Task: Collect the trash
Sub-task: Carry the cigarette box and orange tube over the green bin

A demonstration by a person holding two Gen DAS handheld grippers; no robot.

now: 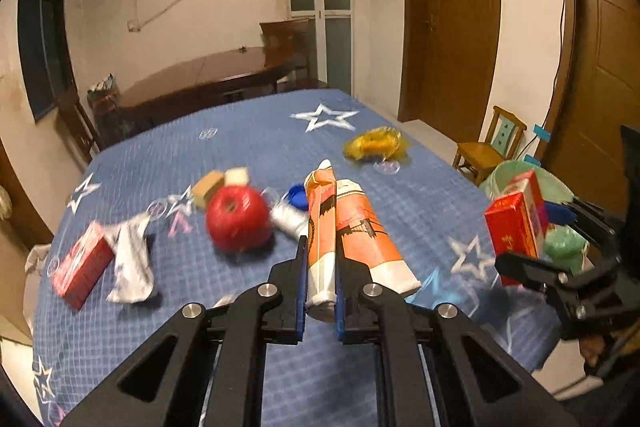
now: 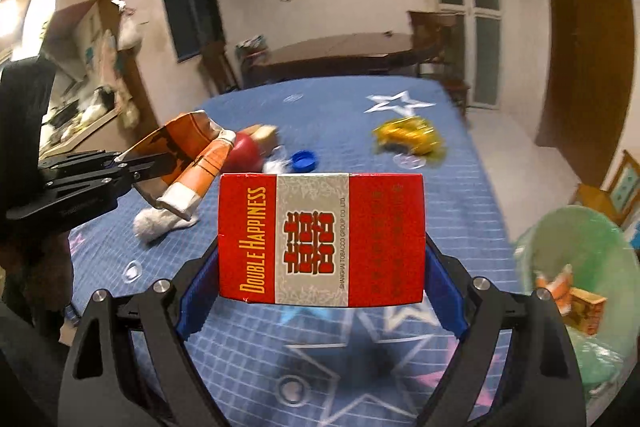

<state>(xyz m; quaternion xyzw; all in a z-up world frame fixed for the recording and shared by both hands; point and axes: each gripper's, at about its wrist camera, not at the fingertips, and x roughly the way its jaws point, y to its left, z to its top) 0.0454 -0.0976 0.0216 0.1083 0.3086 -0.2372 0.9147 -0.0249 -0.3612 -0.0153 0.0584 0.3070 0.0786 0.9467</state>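
Note:
My left gripper [image 1: 320, 247] is shut on a flattened orange-and-white paper carton [image 1: 352, 227], lifted off the blue star-patterned tablecloth [image 1: 240, 131]. The right wrist view shows the same carton [image 2: 188, 155] hanging from the left gripper [image 2: 132, 167]. My right gripper [image 2: 322, 267] is shut on a red cigarette box [image 2: 322, 239], held clear above the cloth, pads on its two short ends. In the left wrist view this box [image 1: 514, 227] hangs by the green-lined bin [image 1: 520, 179].
On the cloth lie a red apple [image 1: 238, 223], a second red box [image 1: 82, 265], a crumpled white wrapper [image 1: 132, 263], a blue cap [image 1: 298, 197], tan blocks [image 1: 208, 187] and a yellow wrapper [image 1: 376, 143]. The bin [image 2: 580, 267] at the table's right holds some packaging.

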